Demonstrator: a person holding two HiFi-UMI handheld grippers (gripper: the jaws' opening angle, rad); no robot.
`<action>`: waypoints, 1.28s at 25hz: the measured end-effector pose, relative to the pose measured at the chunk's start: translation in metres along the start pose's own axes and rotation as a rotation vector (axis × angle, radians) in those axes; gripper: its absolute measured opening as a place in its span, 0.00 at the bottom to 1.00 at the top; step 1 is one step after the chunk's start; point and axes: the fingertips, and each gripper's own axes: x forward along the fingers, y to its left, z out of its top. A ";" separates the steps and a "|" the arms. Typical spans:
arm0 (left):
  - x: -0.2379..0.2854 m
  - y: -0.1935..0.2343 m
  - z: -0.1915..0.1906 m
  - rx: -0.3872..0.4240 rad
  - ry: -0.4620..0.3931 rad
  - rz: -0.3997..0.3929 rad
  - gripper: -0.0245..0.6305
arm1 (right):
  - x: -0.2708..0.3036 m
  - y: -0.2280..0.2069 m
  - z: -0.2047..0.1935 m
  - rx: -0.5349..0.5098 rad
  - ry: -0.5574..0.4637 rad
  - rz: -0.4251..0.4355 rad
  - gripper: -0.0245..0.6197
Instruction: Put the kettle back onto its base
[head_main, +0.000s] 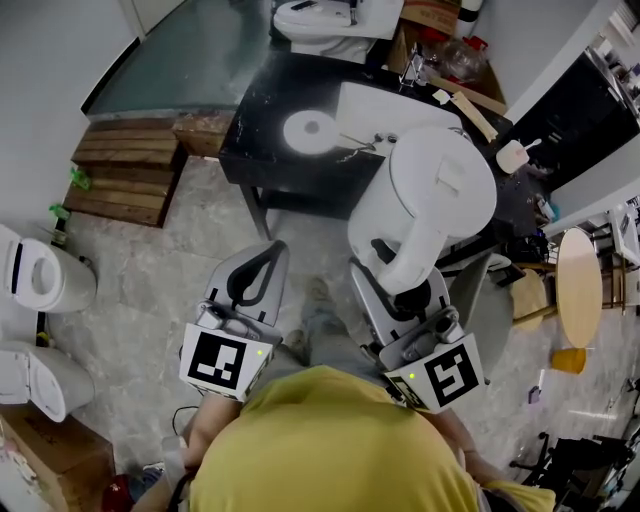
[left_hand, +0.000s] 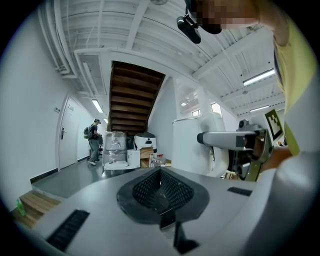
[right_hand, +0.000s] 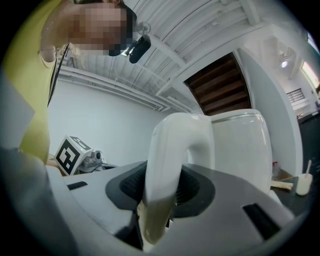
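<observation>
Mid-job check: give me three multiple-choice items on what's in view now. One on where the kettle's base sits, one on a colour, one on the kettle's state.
1. Where is the round white kettle base?
A) on the grey floor
B) on the black table
C) on the wooden pallet

2. What colour is the plastic electric kettle?
A) red
B) silver
C) white

3. What state is the kettle in?
A) standing on its base
B) lying on the floor
C) carried by its handle in the right gripper

Answers:
1 B: the head view shows the disc lying on the dark tabletop.
2 C: its body and handle are white in every view.
3 C: the right gripper view shows the jaws clamped on the handle, and the base is bare.
</observation>
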 end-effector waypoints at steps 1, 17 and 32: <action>0.004 0.001 0.000 0.000 0.002 -0.001 0.05 | 0.003 -0.003 0.001 0.003 -0.006 -0.002 0.25; 0.076 0.040 0.006 -0.030 -0.021 0.010 0.05 | 0.058 -0.061 -0.003 0.015 -0.027 0.014 0.25; 0.158 0.098 0.017 -0.066 -0.037 0.082 0.05 | 0.129 -0.123 -0.020 0.012 0.024 0.113 0.25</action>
